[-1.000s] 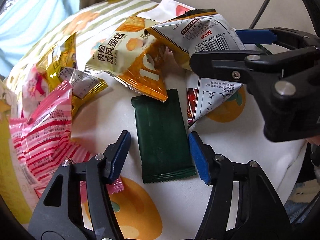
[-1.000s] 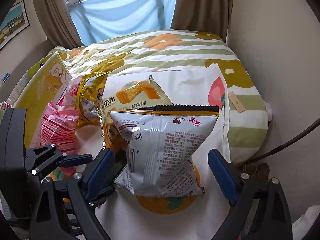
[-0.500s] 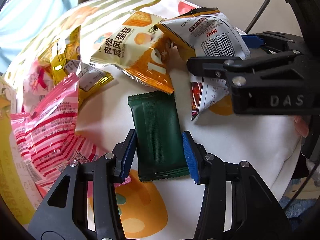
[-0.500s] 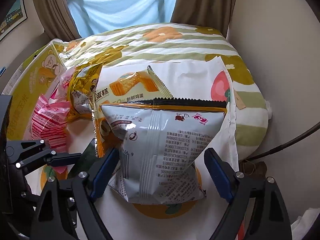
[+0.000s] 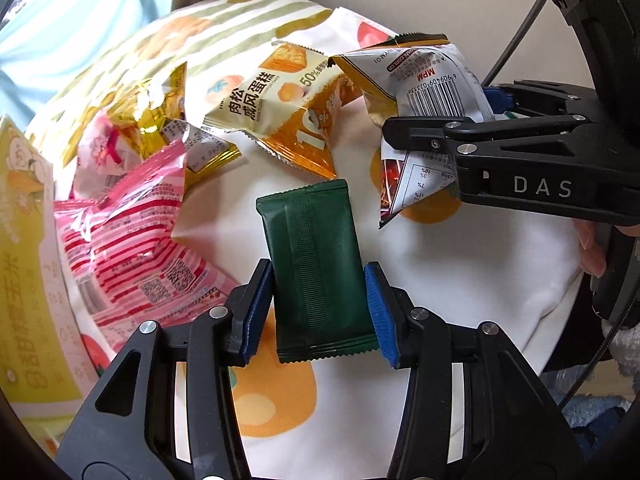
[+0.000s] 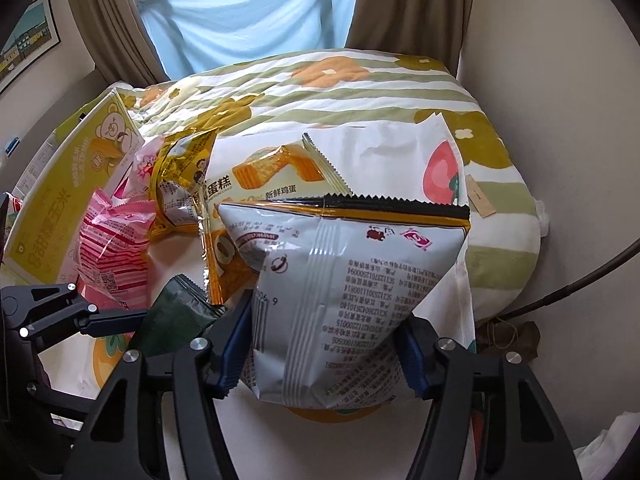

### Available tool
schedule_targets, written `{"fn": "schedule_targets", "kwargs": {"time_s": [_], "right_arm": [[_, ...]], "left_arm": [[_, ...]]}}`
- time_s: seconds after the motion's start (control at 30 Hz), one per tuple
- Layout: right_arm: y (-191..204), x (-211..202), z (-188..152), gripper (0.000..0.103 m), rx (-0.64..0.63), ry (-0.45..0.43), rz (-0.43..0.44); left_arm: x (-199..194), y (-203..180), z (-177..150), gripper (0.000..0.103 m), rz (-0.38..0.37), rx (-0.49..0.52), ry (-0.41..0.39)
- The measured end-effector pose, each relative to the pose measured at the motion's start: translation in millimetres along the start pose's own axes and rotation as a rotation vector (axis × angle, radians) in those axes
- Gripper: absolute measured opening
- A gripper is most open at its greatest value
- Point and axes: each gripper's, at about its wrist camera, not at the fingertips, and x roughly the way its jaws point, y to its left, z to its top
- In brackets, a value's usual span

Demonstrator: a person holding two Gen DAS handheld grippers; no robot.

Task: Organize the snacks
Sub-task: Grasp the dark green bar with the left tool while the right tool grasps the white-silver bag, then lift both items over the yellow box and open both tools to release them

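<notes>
- Left tongs (image 5: pixel 318 312): narrowed onto the dark green snack packet (image 5: pixel 316 268), blue pads against both long edges of its near half.
- Dark green snack packet: flat on the white fruit-print cloth (image 5: pixel 460 280); long axis runs straight away from the tongs, far end towards the orange cake packet (image 5: pixel 288 116).
- Right tongs (image 6: pixel 324 352): clamped on the silver snack bag (image 6: pixel 344 292) at its lower sides; bag upright, crimped top edge farthest from the tongs.
- Pink striped packet (image 5: pixel 136 240): left of the left tongs.
</notes>
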Motion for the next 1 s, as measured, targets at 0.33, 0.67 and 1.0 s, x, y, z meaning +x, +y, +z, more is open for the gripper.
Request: {"fn": "schedule_targets", "kwargs": {"time_s": [0.33, 0.67, 1.0], "right_arm": [[12, -51, 15, 0.059, -0.057, -0.031, 0.040], [55, -101, 60, 0.059, -0.178, -0.101, 0.111], [159, -94, 128, 0.059, -0.234, -0.152, 0.257]], "left_arm": [[-70, 9, 3, 0.042, 0.037, -0.106, -0.116], [-159, 66, 8, 0.042, 0.131, -0.299, -0.297], [-224, 200, -8, 0.042, 0.245, -0.415, -0.352]]}}
